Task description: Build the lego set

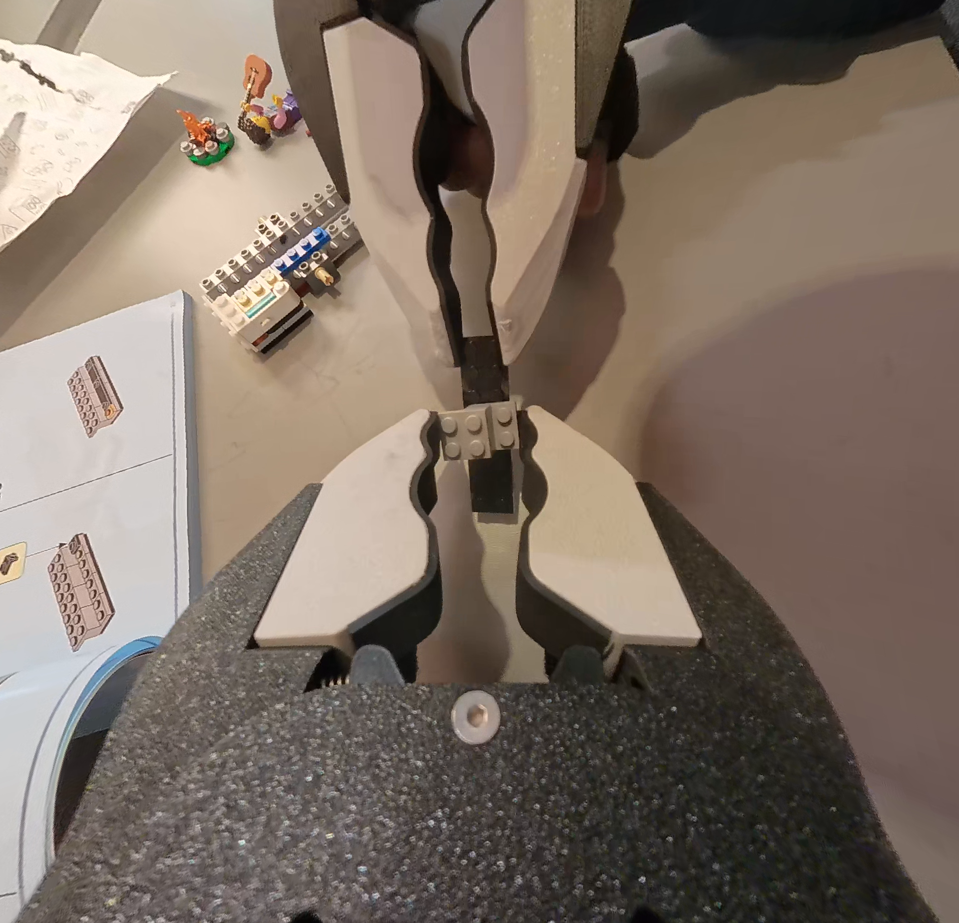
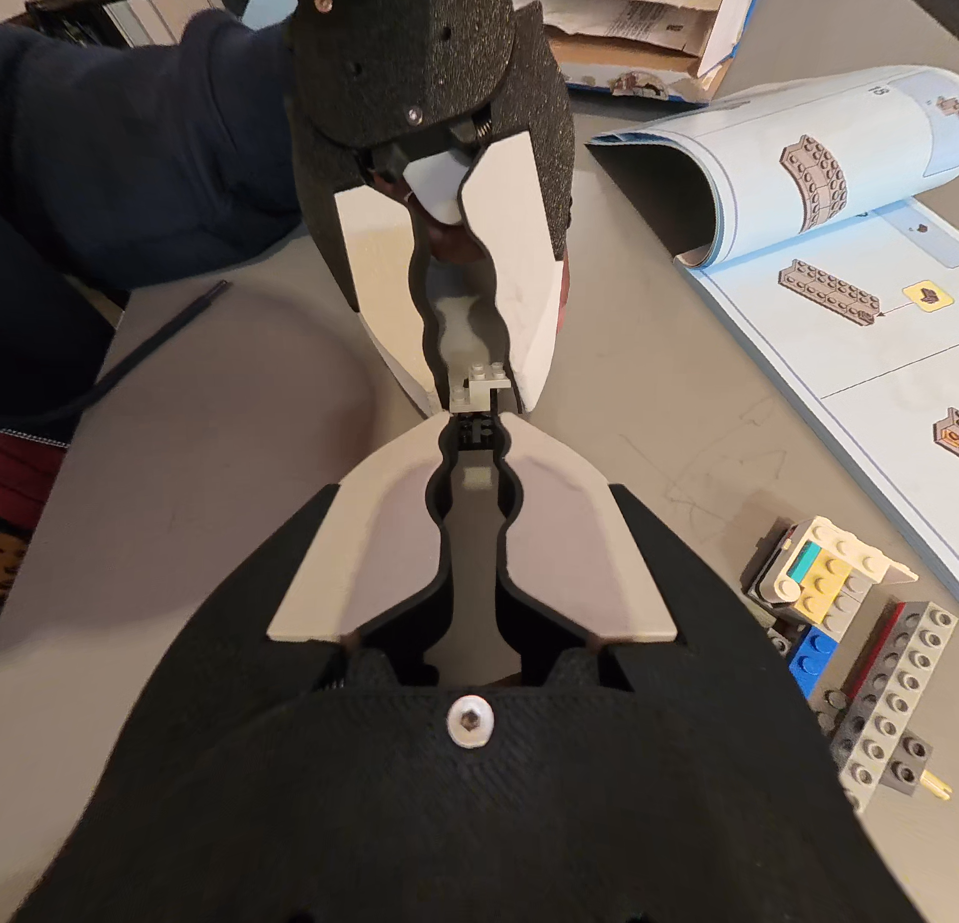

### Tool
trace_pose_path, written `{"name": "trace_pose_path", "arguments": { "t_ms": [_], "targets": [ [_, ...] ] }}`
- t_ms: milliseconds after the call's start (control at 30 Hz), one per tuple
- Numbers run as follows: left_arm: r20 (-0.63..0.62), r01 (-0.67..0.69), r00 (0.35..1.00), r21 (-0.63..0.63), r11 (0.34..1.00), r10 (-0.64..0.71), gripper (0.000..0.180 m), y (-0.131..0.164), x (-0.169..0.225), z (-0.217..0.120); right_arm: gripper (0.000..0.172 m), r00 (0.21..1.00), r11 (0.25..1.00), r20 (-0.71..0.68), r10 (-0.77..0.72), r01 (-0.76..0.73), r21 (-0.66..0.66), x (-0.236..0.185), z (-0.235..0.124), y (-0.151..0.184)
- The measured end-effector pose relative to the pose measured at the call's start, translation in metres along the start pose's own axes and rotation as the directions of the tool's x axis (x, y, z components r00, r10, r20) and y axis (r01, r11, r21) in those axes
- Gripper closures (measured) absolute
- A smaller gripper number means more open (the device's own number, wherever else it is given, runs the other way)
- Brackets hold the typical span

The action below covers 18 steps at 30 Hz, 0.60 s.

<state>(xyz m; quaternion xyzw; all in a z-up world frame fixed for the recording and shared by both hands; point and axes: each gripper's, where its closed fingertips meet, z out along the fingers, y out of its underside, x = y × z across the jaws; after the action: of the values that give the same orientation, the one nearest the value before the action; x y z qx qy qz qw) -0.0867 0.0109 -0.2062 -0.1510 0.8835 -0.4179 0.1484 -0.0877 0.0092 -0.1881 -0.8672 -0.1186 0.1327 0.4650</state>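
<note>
Left gripper [image 1: 480, 433] clamped on grey bracket [image 1: 480, 431], right gripper [image 2: 475, 433] clamped on black plate [image 1: 482, 373] (tips almost meeting, both pieces joined above table [image 1: 726, 223]), brick build [image 1: 280, 280] and booklet [image 1: 93, 457] just beside.
</note>
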Motion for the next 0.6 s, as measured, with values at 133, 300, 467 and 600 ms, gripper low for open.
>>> {"name": "trace_pose_path", "arguments": {
  "t_ms": [133, 300, 467, 600],
  "targets": [
    [-0.001, 0.003, 1.000, -0.035, 0.999, -0.003, 0.152, 0.0058, 0.0002, 0.0026, 0.160, 1.000, 1.000, 0.004, -0.001, 0.001, -0.006, -0.0016, 0.0029, 0.0017],
    [-0.015, 0.031, 0.999, -0.012, 0.999, -0.032, 0.152, 0.0038, 0.0006, 0.0032, 0.160, 1.000, 1.000, 0.005, 0.003, -0.003, 0.011, -0.0013, 0.0037, -0.0007],
    [-0.042, 0.048, 0.998, -0.032, 0.998, -0.049, 0.152, 0.0048, 0.0041, 0.0059, 0.160, 1.000, 1.000, 0.013, 0.000, 0.000, 0.010, -0.0032, 0.0067, 0.0002],
    [-0.069, 0.085, 0.994, -0.032, 0.996, -0.087, 0.152, 0.0047, 0.0045, 0.0053, 0.160, 1.000, 1.000, 0.006, 0.002, -0.002, 0.021, -0.0019, 0.0064, -0.0013]
  ]
}}
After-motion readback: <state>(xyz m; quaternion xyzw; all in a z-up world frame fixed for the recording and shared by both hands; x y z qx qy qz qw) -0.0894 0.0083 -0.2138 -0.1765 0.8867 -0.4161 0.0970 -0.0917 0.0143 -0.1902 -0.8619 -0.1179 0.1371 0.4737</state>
